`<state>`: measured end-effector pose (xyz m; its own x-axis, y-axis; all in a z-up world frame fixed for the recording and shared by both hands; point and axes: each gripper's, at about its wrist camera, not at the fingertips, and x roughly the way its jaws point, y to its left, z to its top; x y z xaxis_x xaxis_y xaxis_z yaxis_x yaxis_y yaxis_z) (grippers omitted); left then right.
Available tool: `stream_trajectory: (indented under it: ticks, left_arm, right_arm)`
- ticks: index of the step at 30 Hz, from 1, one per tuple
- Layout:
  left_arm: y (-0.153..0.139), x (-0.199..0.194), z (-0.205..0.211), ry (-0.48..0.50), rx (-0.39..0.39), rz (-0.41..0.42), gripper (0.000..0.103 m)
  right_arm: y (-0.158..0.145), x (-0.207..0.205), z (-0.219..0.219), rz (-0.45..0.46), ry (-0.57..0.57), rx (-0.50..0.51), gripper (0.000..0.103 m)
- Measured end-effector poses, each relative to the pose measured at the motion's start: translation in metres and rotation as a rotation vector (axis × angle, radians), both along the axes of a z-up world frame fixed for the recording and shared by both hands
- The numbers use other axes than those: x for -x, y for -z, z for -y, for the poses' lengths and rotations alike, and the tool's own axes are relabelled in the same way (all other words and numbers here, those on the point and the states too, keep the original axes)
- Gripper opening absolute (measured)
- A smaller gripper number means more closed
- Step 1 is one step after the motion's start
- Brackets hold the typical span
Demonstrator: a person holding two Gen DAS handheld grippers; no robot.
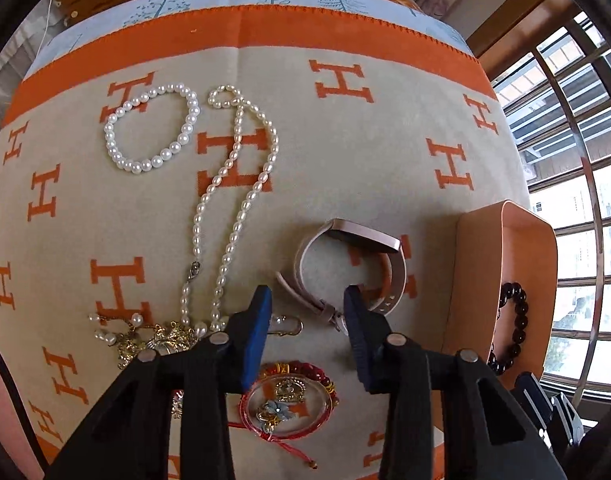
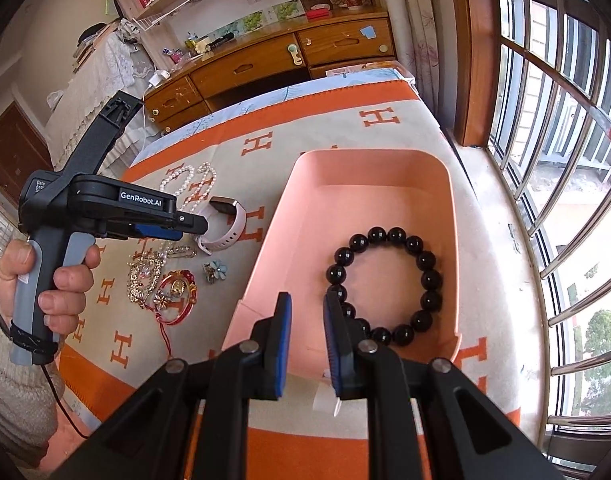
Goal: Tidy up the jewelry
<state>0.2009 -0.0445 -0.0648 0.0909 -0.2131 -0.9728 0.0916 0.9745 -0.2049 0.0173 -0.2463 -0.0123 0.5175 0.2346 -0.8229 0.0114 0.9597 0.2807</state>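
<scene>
Blue-padded left gripper [image 1: 307, 300] low in frame, jaws apart over pale pink strap watch [image 1: 347, 264], nothing clamped; right gripper [image 2: 307, 308] narrow and empty above peach tray [image 2: 385, 168] holding only black bead bracelet [image 2: 385, 286]; pearl strands [image 1: 233, 184] upper left unsorted.

Glossy black bead bracelet [image 2: 385, 288] in a matt, seemingly cardboard tray [image 2: 385, 172]; blanket [image 1: 345, 152] soft, woolly.

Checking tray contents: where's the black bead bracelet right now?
In the right wrist view, the black bead bracelet lies inside the pink tray, just right of the right gripper.
</scene>
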Motion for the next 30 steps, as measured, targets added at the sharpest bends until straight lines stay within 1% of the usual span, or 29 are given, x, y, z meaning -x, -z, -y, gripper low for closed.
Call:
stream_trajectory:
  ticks: [2, 5, 7, 9, 12, 15, 19, 23, 27, 30]
  left_arm:
    - [0.004, -0.004, 0.001, -0.018, 0.01, -0.024, 0.027]
    - [0.006, -0.006, 0.002, -0.033, 0.006, -0.027, 0.024]
    - [0.01, -0.008, 0.007, -0.034, 0.0, -0.027, 0.019]
    - [0.011, -0.01, 0.013, -0.029, -0.018, -0.02, 0.015]
    - [0.012, -0.015, 0.022, -0.018, -0.034, -0.005, 0.006]
    - [0.009, -0.012, 0.027, -0.014, -0.033, 0.015, 0.004]
    - [-0.01, -0.004, 0.039, 0.007, -0.018, 0.074, 0.003]
    - [-0.042, 0.006, 0.051, 0.035, 0.02, 0.145, 0.003]
    - [-0.073, 0.017, 0.068, 0.084, 0.073, 0.196, 0.004]
    - [-0.087, 0.026, 0.083, 0.135, 0.097, 0.219, 0.004]
  right_arm:
    - [0.001, 0.0, 0.0, -0.001, 0.001, -0.001, 0.016]
    - [0.002, -0.001, 0.001, -0.002, 0.0, 0.001, 0.016]
    - [0.004, -0.001, 0.0, -0.007, -0.003, 0.001, 0.016]
    - [0.006, -0.001, 0.0, -0.01, -0.003, 0.002, 0.016]
    - [0.007, 0.0, 0.0, -0.01, -0.001, 0.001, 0.016]
    - [0.007, 0.001, 0.003, -0.004, 0.008, -0.008, 0.016]
    - [0.003, 0.005, 0.008, 0.015, 0.025, -0.019, 0.016]
    - [-0.003, 0.009, 0.014, 0.048, 0.047, -0.026, 0.016]
    - [-0.009, 0.017, 0.021, 0.078, 0.073, -0.019, 0.016]
    - [-0.01, 0.024, 0.027, 0.088, 0.089, -0.024, 0.016]
